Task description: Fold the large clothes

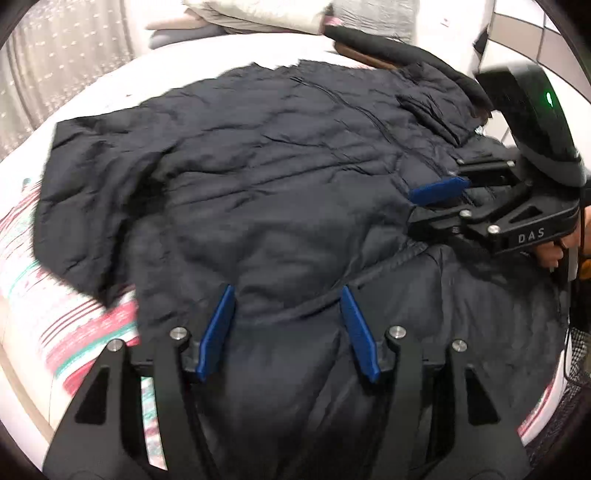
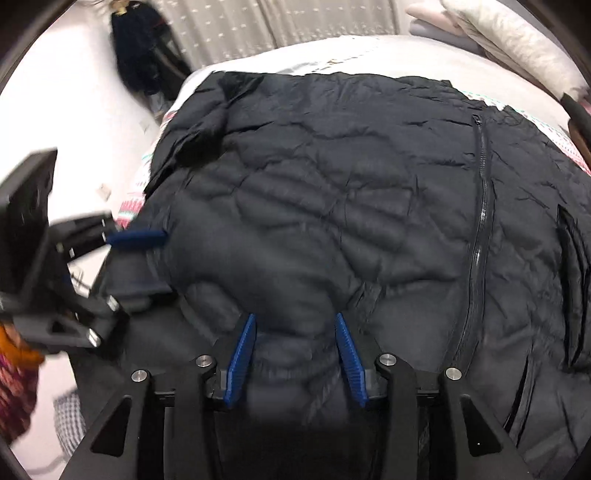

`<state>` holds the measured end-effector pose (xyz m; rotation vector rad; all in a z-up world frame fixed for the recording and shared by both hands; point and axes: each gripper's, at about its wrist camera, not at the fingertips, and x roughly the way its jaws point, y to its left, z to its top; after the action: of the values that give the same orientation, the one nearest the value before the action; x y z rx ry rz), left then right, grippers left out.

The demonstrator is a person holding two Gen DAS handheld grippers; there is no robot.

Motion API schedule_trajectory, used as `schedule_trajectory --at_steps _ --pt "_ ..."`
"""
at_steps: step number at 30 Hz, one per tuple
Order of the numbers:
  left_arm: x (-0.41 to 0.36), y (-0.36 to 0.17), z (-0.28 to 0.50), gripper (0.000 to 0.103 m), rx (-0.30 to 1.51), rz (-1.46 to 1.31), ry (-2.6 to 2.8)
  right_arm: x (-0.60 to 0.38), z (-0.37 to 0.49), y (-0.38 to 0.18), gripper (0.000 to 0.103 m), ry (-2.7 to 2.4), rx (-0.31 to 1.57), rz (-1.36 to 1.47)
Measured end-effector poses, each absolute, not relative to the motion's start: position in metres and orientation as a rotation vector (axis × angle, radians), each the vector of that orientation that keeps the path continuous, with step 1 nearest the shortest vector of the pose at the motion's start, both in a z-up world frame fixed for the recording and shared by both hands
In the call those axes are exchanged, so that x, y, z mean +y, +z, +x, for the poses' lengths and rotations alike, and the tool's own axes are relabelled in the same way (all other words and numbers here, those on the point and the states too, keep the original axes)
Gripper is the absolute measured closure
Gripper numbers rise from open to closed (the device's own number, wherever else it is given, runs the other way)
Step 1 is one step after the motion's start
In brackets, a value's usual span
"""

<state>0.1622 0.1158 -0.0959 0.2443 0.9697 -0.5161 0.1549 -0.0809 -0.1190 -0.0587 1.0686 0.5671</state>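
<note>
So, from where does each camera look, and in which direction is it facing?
Left wrist: sits on the left tool, facing forward over the dark jacket on the bed; the right tool enters from the right.
Right wrist: sits on the right tool, facing the jacket's zipper; the left tool enters from the left.
Shared: jacket, bed, both tools.

Bed (image 1: 229,48) (pillows (image 2: 517,40) perhaps), curtain (image 2: 258,26)
</note>
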Motion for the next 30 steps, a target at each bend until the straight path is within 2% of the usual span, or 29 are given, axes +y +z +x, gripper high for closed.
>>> schedule_trajectory --at_steps 2,4,8,16,21,22,23,24,25,26,30 --pt "0.133 -0.079 0.167 0.024 0.919 0.224 -0.43 -0.088 0.153 -0.112 0.05 0.573 1.074 -0.034" --pt "0.143 -0.067 0.173 0.02 0.855 0.219 -0.34 -0.095 0.152 -0.106 0.047 0.572 1.08 0.012" --pt "0.158 -0.067 0.195 0.02 0.822 0.269 -0.171 -0.108 0.148 -0.09 0.039 0.548 1.025 0.044" --pt "0.14 -0.105 0.249 0.02 0.862 0.39 -0.025 -0.124 0.14 -0.081 0.037 0.504 1.024 0.057" --pt "0.15 -0.114 0.27 0.02 0.896 0.307 0.005 -0.137 0.137 -0.082 0.037 0.449 1.042 0.063" --pt "0.15 -0.113 0.27 0.027 0.889 0.295 0.006 -0.141 0.135 -0.082 0.037 0.439 1.044 0.065" --pt "0.152 -0.11 0.269 0.041 0.878 0.285 0.005 -0.144 0.135 -0.082 0.037 0.43 1.046 0.071" --pt "0.156 -0.105 0.268 0.05 0.872 0.269 -0.006 -0.148 0.134 -0.082 0.037 0.425 1.047 0.076" --pt "0.158 -0.101 0.268 0.068 0.872 0.26 -0.008 -0.151 0.133 -0.083 0.037 0.419 1.049 0.08" --pt "0.162 -0.094 0.268 0.082 0.87 0.248 -0.01 -0.153 0.133 -0.083 0.037 0.411 1.052 0.079" --pt "0.186 -0.058 0.269 0.088 0.811 0.218 0.038 -0.165 0.132 -0.083 0.037 0.379 1.061 0.059"
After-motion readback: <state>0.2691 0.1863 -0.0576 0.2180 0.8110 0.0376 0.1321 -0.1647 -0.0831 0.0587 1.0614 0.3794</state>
